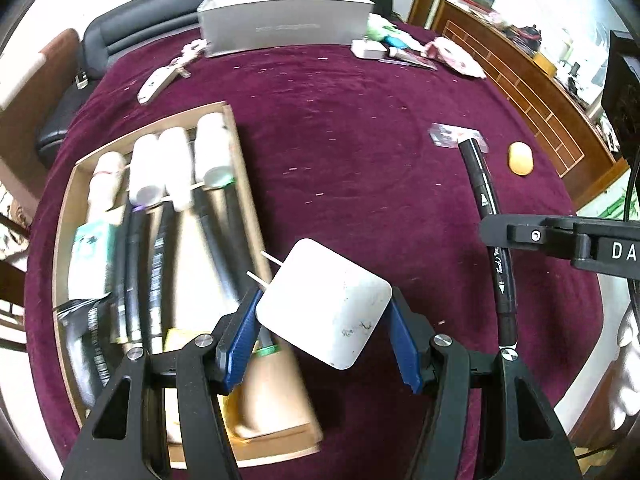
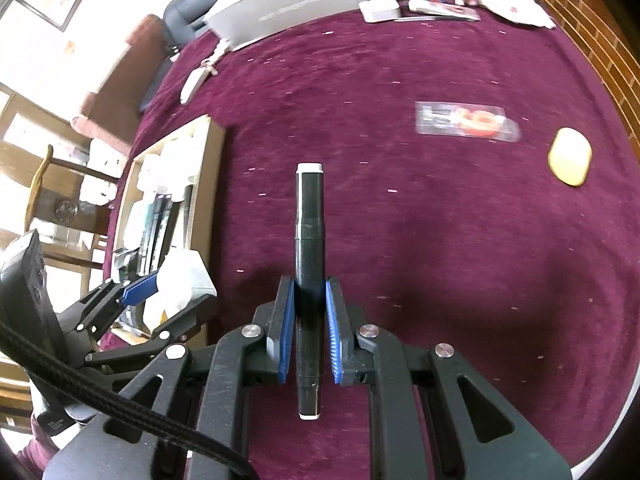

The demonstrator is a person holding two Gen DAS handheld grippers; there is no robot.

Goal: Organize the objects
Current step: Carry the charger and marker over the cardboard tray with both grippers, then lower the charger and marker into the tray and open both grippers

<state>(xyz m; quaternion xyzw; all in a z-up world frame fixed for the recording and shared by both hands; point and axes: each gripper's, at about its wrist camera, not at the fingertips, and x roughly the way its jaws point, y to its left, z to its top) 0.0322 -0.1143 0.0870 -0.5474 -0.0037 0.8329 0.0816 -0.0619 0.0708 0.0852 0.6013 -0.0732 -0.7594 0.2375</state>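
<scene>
The tray [image 1: 72, 184] lies at the left of the maroon cloth [image 1: 340, 128], already packed with markers, white tubes and a few small packets laid lengthwise. Just right of the tray's near corner, the left gripper [image 1: 324, 312] has its blue pads pressed on both sides of a white cube-shaped charger [image 1: 326, 304], whose two prongs point back toward the tray. Further right of the tray, the right gripper [image 2: 310, 328] is clamped tight on a black marker [image 2: 310, 248], gripped near its middle with the white-tipped end pointing away over the cloth. Well right of the tray, a small clear packet [image 2: 466, 120] and a yellow oval [image 2: 570, 160] lie loose on the cloth; at the far edge sits a grey box [image 1: 280, 20] with more clutter beside it.

Judging by this, the step in hand is carrying two items at once toward the tray. The next move likely calls for bringing the marker over the tray, aligning it with the other markers and lowering it into a gap before letting go; the charger needs a free spot near the tray's near end, where space looks tight
</scene>
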